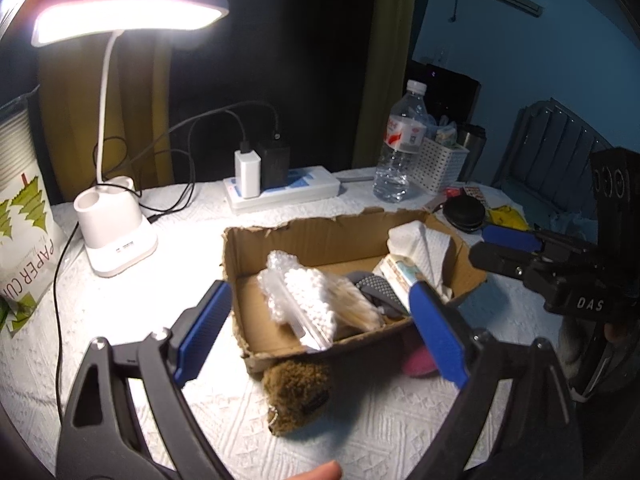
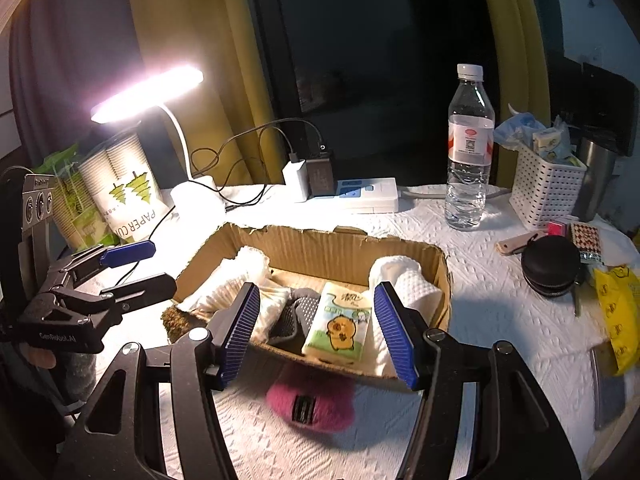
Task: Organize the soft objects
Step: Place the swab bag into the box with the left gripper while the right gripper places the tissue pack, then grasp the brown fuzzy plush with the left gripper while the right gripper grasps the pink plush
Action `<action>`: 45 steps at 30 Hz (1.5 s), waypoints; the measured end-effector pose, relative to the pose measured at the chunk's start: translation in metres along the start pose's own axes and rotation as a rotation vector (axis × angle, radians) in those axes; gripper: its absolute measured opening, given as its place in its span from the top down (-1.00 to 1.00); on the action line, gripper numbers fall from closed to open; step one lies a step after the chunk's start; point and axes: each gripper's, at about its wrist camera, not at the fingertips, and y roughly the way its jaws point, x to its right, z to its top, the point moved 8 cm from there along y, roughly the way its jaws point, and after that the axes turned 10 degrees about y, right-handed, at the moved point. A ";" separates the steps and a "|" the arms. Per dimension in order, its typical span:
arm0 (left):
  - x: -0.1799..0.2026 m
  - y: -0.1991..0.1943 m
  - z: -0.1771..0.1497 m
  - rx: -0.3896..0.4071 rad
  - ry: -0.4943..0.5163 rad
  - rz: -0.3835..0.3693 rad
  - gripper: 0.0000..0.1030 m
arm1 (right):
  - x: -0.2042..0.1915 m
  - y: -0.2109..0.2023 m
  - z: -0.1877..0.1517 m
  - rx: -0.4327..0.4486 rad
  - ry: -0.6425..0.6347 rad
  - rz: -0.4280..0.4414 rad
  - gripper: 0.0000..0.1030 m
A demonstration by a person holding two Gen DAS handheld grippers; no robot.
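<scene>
A torn cardboard box sits mid-table holding a bag of cotton swabs, a grey glove, a tissue pack and rolled white towels. A brown fuzzy plush lies on the table against the box's near wall, below my open, empty left gripper. A pink fuzzy pouch lies in front of the box, just below my open, empty right gripper. Each gripper also shows in the other's view, the right and the left.
A lit white desk lamp, a paper-cup sleeve, a power strip with chargers, a water bottle, a white basket, a black round case and a yellow bag surround the box on the white cloth.
</scene>
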 end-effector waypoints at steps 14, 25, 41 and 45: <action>0.013 -0.014 -0.024 -0.011 0.000 -0.020 -0.77 | -0.008 -0.016 -0.026 -0.015 -0.001 -0.017 -0.22; 0.015 0.003 -0.048 -0.073 -0.013 -0.018 -0.77 | 0.000 -0.003 -0.050 -0.064 0.028 -0.018 -0.22; 0.010 0.046 -0.079 -0.222 -0.038 -0.009 -0.77 | 0.021 0.035 -0.074 -0.168 0.059 -0.033 -0.22; 0.008 0.054 -0.086 -0.251 -0.032 0.006 -0.77 | 0.025 0.045 -0.081 -0.200 0.070 -0.037 -0.22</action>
